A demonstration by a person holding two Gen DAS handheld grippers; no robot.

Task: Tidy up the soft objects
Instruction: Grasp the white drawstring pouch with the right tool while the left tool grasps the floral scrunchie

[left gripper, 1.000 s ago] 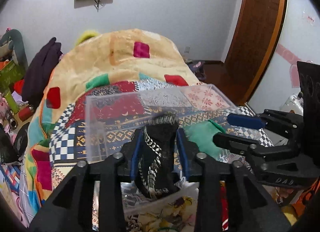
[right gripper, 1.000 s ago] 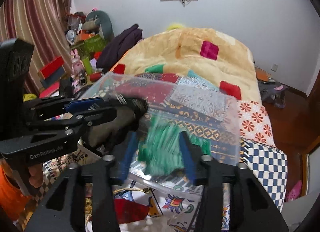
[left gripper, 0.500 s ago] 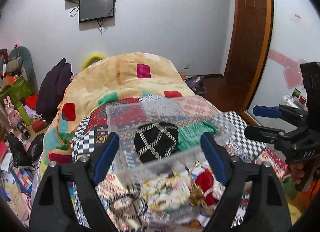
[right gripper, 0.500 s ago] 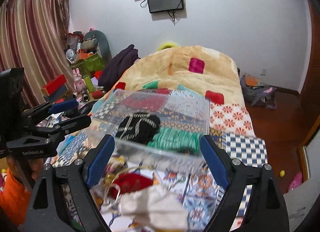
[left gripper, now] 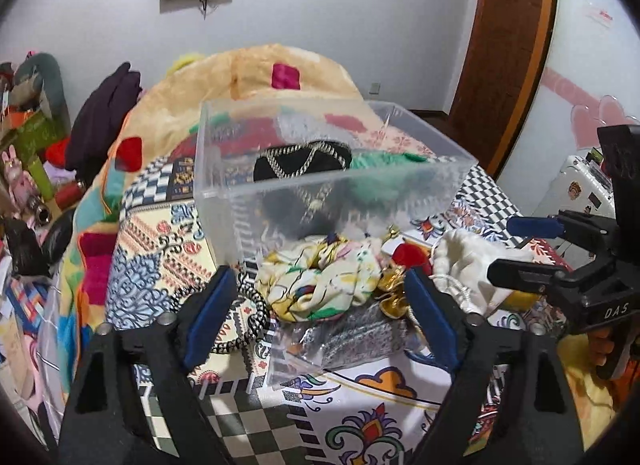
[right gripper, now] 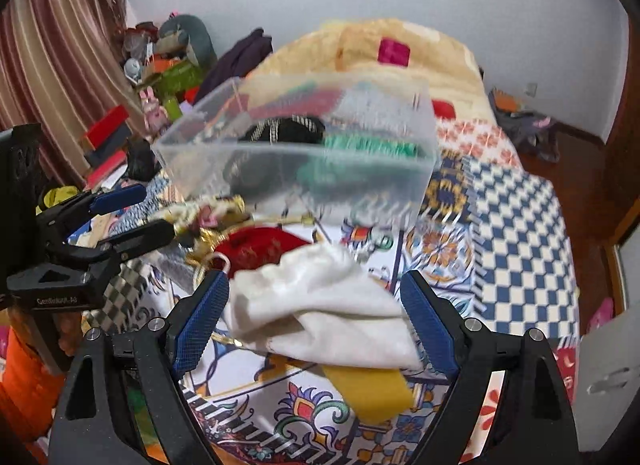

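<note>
A clear plastic bin [left gripper: 320, 193] [right gripper: 304, 181] stands on the patterned bed cover and holds a black chain-trimmed pouch [left gripper: 302, 161] [right gripper: 284, 131] and a green knit piece [left gripper: 384, 169] [right gripper: 368, 147]. In front of it lie a floral fabric bundle [left gripper: 316, 281], a red pouch [right gripper: 260, 249], a white drawstring bag [right gripper: 320, 305] [left gripper: 468, 265] and a yellow cloth [right gripper: 372, 389]. My left gripper [left gripper: 320, 317] is open, with the floral bundle between its fingers. My right gripper [right gripper: 316, 321] is open around the white bag.
A black-and-white cord [left gripper: 248, 321] and a clear flat lid [left gripper: 340, 341] lie near the left fingers. A beige quilt [left gripper: 256, 77] covers the far bed. Clutter and boxes [right gripper: 160, 77] stand at the left; a wooden door [left gripper: 508, 37] is at the right.
Both grippers let go of the black pouch and green piece into the bin, opened wide, drew back and lowered toward the pile in front of the bin.
</note>
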